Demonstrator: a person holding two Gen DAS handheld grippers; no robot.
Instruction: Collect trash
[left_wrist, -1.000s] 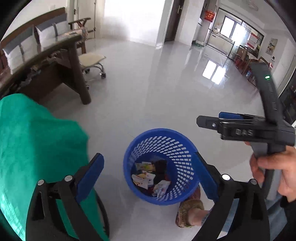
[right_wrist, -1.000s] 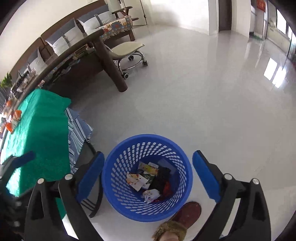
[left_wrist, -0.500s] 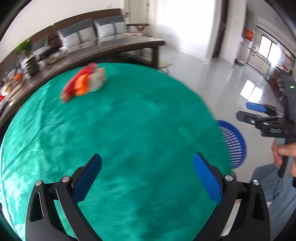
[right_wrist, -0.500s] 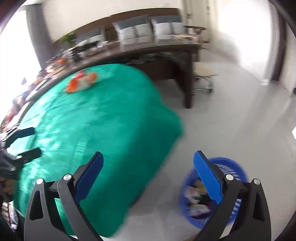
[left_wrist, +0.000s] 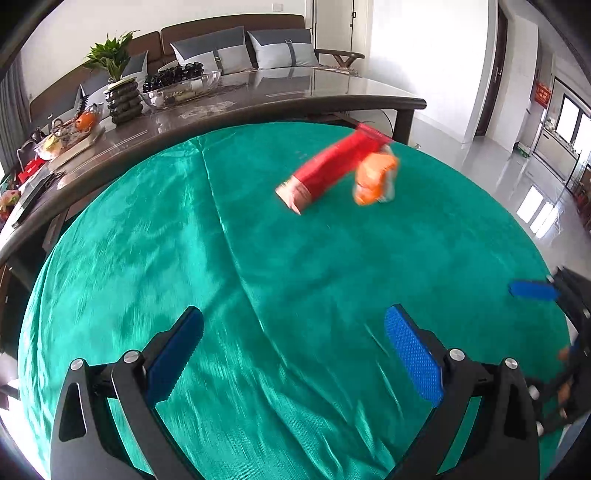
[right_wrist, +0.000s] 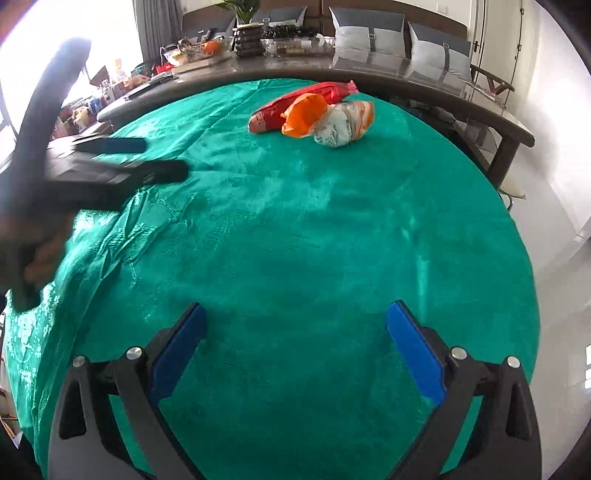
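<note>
Both views have been swung away from the blue basket on the floor and are now directed over the round desk draped in green cloth (right_wrist: 295, 229), across which wide bare room is offered up to its curved far edge. Near that edge, a long red wrapper (right_wrist: 295, 105), a crumpled orange wrapper (right_wrist: 304, 114) and a white patterned wad (right_wrist: 343, 123) are seen lying bunched together, touching. The left gripper (left_wrist: 293, 338) and right gripper (right_wrist: 295, 332) are held above the cloth with jaws spread wide, nothing between them. In the left view the trash is smeared by motion blur.
</note>
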